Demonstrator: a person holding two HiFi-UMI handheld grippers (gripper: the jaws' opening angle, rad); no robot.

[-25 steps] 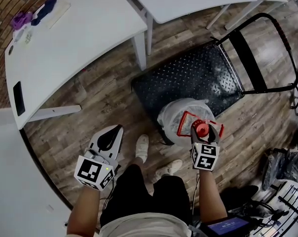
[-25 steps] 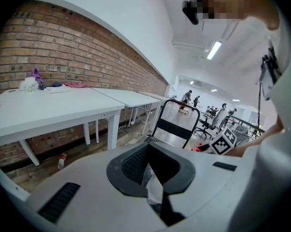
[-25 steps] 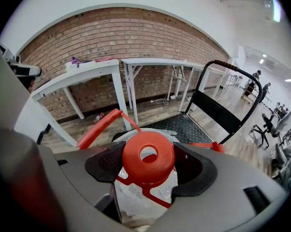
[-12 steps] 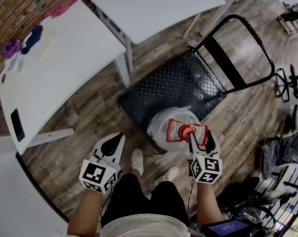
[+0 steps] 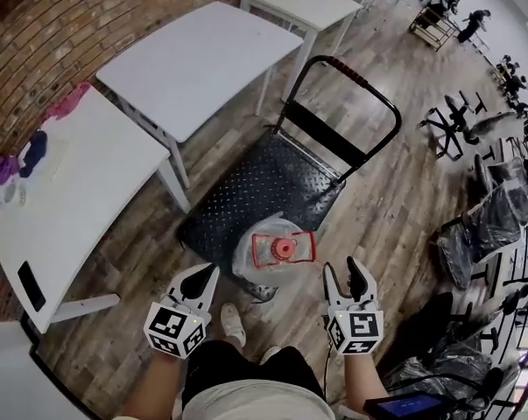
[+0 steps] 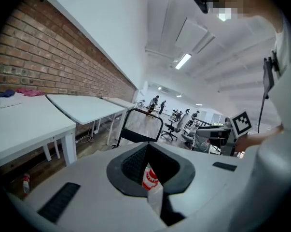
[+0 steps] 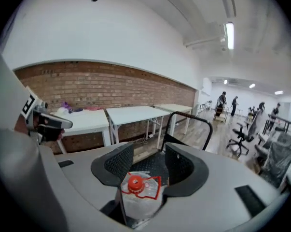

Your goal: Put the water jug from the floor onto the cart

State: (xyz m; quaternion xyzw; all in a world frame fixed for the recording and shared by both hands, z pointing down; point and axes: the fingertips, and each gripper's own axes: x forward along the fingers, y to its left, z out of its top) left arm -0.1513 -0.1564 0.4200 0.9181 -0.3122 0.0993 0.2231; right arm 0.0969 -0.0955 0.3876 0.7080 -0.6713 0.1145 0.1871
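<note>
**Head view.** A second ago the right gripper [image 5: 347,276] sat over the red cap of the water jug [image 5: 277,252]. It has now let go and drawn back towards the person. Its jaws are apart with nothing between them, and they have just been closing in part of the way. The jug stands upright on its own at the near edge of the cart [image 5: 264,182] deck, the end farthest from the cart's push handle. I judge the placement done, with only the retreat left. The jug sits close to that edge, so it could be nudged further onto the deck. The left gripper [image 5: 202,278] hangs off the cart's near-left corner, away from the jug and holding nothing. Both forearms reach forward from the body, and both grippers point towards the cart at a shallow downward slant.

**Left gripper view.** The left gripper's [image 6: 147,151] jaws are closed tip to tip. The jug's [image 6: 150,178] red label shows only through the gap behind the tips. The cart's [image 6: 135,135] back panel rises beyond, and the gripper touches nothing.

**Right gripper view.** The right gripper's [image 7: 147,151] two pads stand clear of each other. The jug [image 7: 138,192] is framed below and beyond them on the cart's [image 7: 152,168] deck, and neither pad presses on it.
</note>
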